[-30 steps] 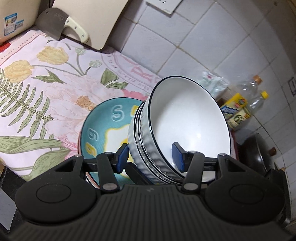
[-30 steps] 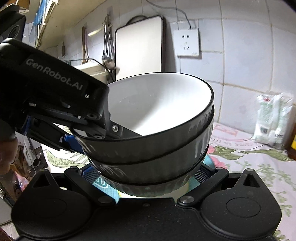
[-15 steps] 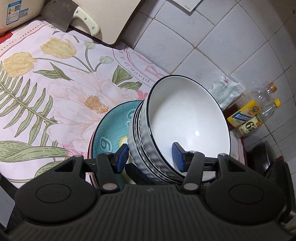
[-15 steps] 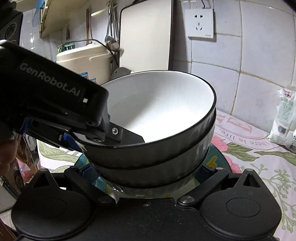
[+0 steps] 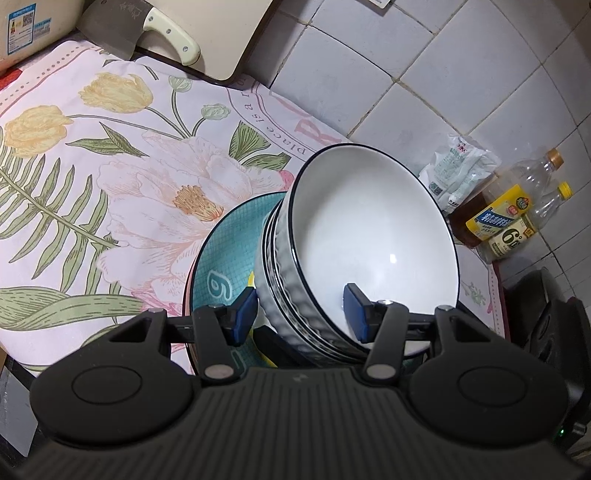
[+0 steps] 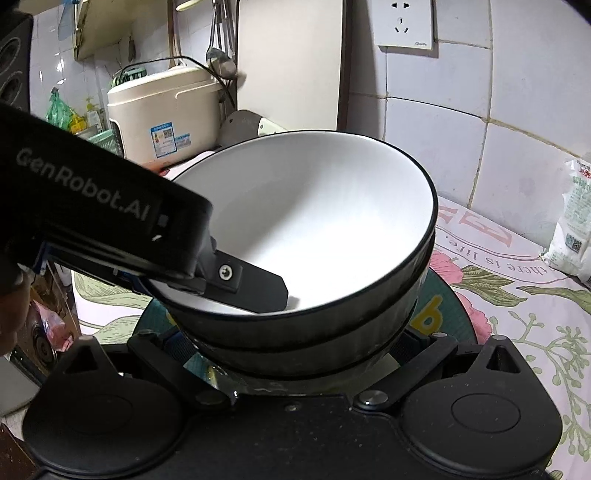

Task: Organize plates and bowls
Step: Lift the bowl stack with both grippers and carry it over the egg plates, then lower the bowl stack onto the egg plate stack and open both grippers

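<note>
A stack of white ribbed bowls with black rims (image 5: 365, 254) stands tilted over a teal plate (image 5: 225, 258) on the floral cloth. My left gripper (image 5: 301, 314) is shut on the stack's near wall, one blue pad outside and one inside the top bowl. In the right wrist view the same bowl stack (image 6: 317, 229) fills the middle above the teal plate (image 6: 443, 310). My right gripper (image 6: 291, 347) is shut on the foot of the stack, fingers on both sides. The left gripper's body (image 6: 92, 221) reaches in from the left.
A cleaver (image 5: 147, 26) and cutting board lean on the tiled wall at the back left. A white packet (image 5: 458, 170) and oil bottles (image 5: 506, 210) stand at the right, a dark pan (image 5: 546, 310) beyond. A rice cooker (image 6: 162, 114) stands far left.
Both grippers have carried the bowl stack lower and closer to the teal plate. The stack now covers more of the plate. Both grips are unchanged.
</note>
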Demonstrator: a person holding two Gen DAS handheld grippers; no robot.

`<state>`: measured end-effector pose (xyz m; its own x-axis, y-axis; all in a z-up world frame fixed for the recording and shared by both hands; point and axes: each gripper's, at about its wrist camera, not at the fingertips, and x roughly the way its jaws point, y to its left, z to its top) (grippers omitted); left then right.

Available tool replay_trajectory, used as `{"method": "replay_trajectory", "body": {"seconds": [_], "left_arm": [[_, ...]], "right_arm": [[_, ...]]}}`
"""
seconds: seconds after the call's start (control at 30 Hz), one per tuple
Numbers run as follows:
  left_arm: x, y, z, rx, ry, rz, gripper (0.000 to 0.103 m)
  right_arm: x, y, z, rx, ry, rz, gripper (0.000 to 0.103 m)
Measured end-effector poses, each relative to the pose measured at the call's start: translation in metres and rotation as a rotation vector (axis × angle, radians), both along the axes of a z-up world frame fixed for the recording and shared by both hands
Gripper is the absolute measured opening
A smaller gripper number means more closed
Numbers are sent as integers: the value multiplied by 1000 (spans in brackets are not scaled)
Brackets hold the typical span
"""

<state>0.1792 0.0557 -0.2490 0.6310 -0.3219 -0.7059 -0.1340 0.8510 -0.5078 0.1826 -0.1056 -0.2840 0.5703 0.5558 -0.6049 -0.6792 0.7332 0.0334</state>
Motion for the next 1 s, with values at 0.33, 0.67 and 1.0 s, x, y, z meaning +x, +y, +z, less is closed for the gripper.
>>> {"method": "replay_trajectory", "body": {"seconds": [0.33, 0.67, 1.0], "left_arm": [[-2, -1, 0, 7, -4, 13, 50], [-12, -18, 17, 162, -62, -6, 52], [-53, -19, 72, 214, -125, -136, 55]], "right_arm": [[-9, -3, -4, -86, -14, -26, 103], [-55, -25, 13, 1, -58, -250, 102], [-98, -49, 66, -18, -24, -516, 102]]}}
